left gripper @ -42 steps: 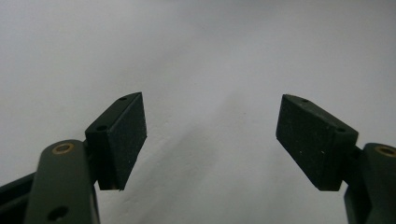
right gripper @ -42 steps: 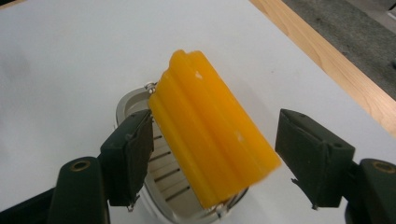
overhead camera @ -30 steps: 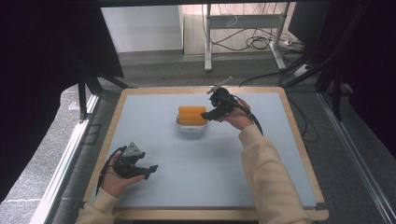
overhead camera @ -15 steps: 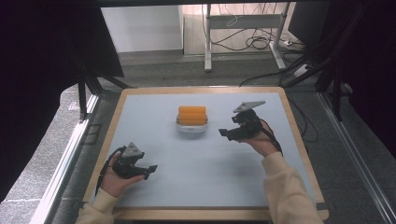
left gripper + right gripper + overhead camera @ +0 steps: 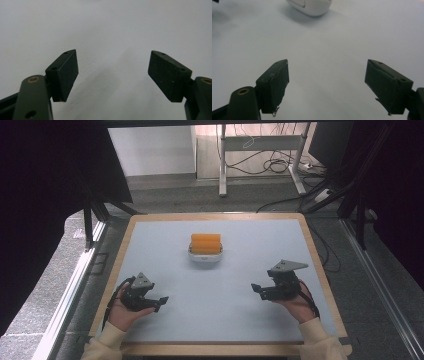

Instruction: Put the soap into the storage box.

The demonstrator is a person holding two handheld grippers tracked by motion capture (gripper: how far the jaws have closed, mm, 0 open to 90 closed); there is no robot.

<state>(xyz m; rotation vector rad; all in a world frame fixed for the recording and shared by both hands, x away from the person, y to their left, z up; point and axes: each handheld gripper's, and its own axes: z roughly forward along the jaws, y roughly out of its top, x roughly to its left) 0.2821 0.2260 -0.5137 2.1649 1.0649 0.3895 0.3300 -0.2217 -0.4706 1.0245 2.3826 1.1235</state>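
A white bowl point(image 5: 205, 257) holding an orange block point(image 5: 206, 243) stands on the pale blue table top point(image 5: 215, 295), a little behind its middle. My right gripper point(image 5: 256, 289) rests low at the front right, well away from the bowl, jaws wide and empty; they have just been opening, with nothing between them. In the right gripper view the bowl's point(image 5: 310, 6) rim shows at the top, past the open gripper point(image 5: 325, 87). My left gripper point(image 5: 162, 301) sits at the front left, open and empty, over bare table in the left gripper view point(image 5: 112, 75).
A wooden rim point(image 5: 215, 216) frames the table. Beyond it lie a grey floor, desk legs point(image 5: 222, 160) and loose cables point(image 5: 280, 166). Dark curtains point(image 5: 45, 195) flank both sides.
The right hand has drawn back from beside the bowl toward the front right of the table and sunk lower. The left hand has stayed put.
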